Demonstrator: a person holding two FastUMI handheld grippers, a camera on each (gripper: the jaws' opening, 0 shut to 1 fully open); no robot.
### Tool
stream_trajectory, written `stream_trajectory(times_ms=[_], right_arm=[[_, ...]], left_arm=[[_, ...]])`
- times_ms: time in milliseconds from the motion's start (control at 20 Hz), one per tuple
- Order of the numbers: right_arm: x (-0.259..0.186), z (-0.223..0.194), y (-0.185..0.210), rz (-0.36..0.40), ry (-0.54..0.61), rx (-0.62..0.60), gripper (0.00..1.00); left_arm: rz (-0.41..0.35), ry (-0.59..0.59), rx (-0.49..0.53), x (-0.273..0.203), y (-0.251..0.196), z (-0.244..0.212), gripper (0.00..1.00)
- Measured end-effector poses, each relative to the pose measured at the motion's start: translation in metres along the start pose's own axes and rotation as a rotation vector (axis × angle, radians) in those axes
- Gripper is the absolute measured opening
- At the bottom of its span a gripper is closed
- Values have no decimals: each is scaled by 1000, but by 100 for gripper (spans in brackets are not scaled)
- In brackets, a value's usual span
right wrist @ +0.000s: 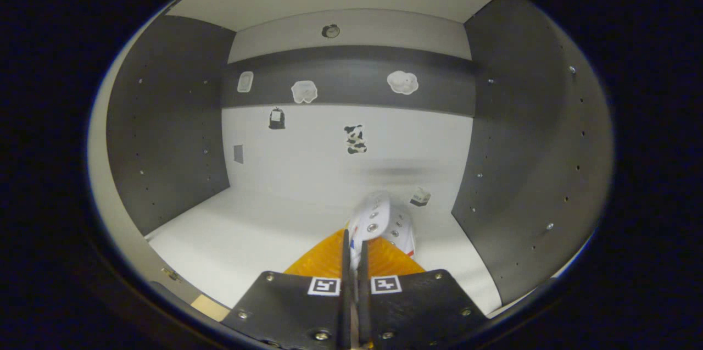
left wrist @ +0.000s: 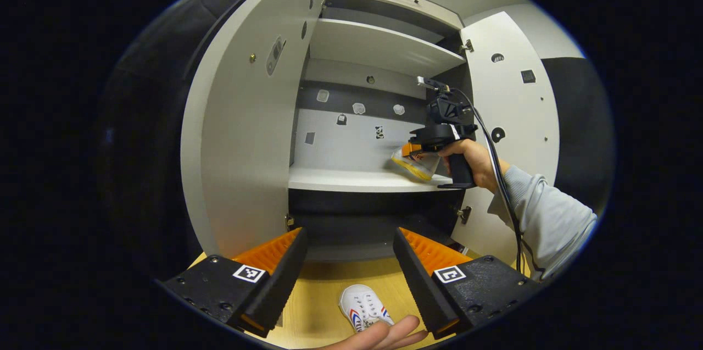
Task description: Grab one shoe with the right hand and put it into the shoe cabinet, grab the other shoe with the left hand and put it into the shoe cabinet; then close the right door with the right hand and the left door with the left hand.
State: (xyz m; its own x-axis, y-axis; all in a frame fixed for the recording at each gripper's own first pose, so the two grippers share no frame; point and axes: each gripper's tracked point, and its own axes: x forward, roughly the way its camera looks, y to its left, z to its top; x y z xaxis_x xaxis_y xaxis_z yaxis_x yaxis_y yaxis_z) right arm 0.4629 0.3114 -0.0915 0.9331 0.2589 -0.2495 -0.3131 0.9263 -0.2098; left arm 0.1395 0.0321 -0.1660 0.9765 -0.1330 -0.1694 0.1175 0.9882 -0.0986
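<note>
The shoe cabinet has smooth, matt board panels, pale on its doors and shelf, darker on the inside walls. Small metal hinges look shiny on the right door. The floor looks like smooth, light wood. The near shoe seems canvas, with rubbery sole edges. The far shoe carries glossy metal eyelets. The sleeve is soft cloth.

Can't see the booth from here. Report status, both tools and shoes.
Right tool shut on first shoe, over middle shelf of shoe cabinet. Left tool open, above second shoe on floor. Both doors open, path unobstructed.
</note>
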Motion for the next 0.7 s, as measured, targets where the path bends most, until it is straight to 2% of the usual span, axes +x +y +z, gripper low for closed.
stream_trajectory(times_ms=[50,100,150,300,350,450,650,700], right_arm=[[2,-4,1,8,11,3,6],[-1,0,8,31,-9,26,17],[-8,10,12,36,-43,55,23],[-38,39,7,1,-157,111,94],[-52,43,12,19,-178,109,100],[-79,46,17,39,-211,89,100],[-144,34,16,23,-269,31,99],[-161,28,16,18,-280,22,96]], left_arm=[[-2,6,1,1,-2,-2,96],[-1,22,-1,1,-3,-7,96],[3,30,1,1,-3,-10,96],[18,60,5,3,-4,-16,96],[23,65,3,3,-5,-18,97],[26,67,3,2,-7,-19,97],[63,119,12,6,-6,-37,96],[61,142,9,7,-8,-46,97]])
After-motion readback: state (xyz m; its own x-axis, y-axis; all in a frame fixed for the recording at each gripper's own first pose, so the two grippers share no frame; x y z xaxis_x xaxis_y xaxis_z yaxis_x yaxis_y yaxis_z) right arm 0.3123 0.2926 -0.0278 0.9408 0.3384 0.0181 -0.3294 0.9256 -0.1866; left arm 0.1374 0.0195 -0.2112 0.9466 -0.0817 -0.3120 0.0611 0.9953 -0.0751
